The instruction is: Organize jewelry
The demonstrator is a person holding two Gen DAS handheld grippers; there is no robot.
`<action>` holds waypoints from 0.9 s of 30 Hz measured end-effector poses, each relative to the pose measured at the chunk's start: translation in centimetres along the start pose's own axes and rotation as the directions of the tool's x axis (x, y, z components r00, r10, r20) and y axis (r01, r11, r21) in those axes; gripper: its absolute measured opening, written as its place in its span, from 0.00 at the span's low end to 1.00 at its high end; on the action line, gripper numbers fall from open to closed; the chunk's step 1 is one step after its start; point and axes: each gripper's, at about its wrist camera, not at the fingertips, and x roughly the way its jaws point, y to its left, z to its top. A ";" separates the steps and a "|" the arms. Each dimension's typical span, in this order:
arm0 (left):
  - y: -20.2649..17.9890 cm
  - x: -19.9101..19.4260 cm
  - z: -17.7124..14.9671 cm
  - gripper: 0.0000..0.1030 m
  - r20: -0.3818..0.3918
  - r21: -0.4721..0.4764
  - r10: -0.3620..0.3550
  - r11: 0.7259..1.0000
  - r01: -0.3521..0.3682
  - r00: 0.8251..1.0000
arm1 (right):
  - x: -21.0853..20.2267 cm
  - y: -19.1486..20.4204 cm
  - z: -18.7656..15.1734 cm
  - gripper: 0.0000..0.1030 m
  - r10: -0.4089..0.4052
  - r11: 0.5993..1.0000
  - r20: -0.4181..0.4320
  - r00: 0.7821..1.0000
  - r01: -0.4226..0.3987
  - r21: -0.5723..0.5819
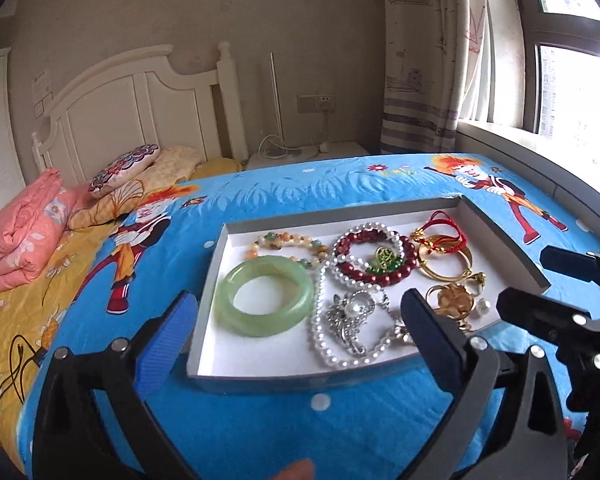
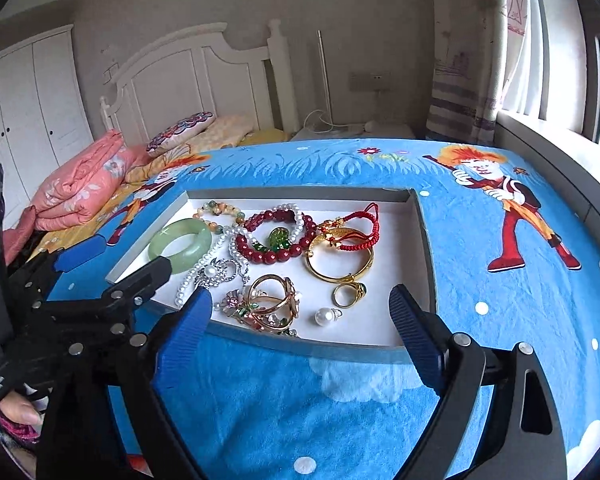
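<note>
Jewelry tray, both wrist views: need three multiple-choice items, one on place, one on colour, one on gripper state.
1. Where does the pale green jade bangle lie in the shallow grey tray with white floor?
A. left part
B. right part
C. outside on the blue cartoon bedspread

2. What colour is the cord bracelet beside the plain gold bangle?
A. black
B. red
C. white

3. How are the left gripper and right gripper?
A. both shut on jewelry
B. one holds the loose white pearl bead
C. both open, holding nothing

Answers: 1 A, it sits near the tray's left wall; 2 B, red braided cord; 3 C, fingers spread wide, nothing between them.
</note>
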 end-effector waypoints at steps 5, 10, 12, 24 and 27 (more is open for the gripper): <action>2.0 -0.1 -0.4 0.98 -0.015 -0.085 -0.020 0.996 0.018 1.000 | 1.1 -0.2 -0.4 0.84 -0.036 0.999 -0.032 0.999 0.036 0.010; 2.0 0.0 -0.6 0.98 -0.032 -0.085 -0.028 0.996 0.025 0.999 | 1.4 -1.1 -0.7 0.84 -0.053 0.997 -0.043 0.998 0.056 0.059; 1.9 0.2 -0.7 0.98 -0.044 -0.082 -0.017 0.997 0.013 0.999 | 1.3 -0.9 -0.9 0.84 -0.054 0.997 -0.037 0.998 0.056 0.055; 1.4 0.2 -1.0 0.98 -0.061 -0.062 -0.035 0.998 0.031 0.998 | 1.3 -1.0 -0.9 0.84 -0.056 0.997 -0.038 0.998 0.059 0.058; 1.3 0.2 -1.0 0.98 -0.064 -0.059 -0.034 0.998 0.031 0.997 | 1.3 -1.0 -0.9 0.84 -0.056 0.997 -0.037 0.998 0.058 0.059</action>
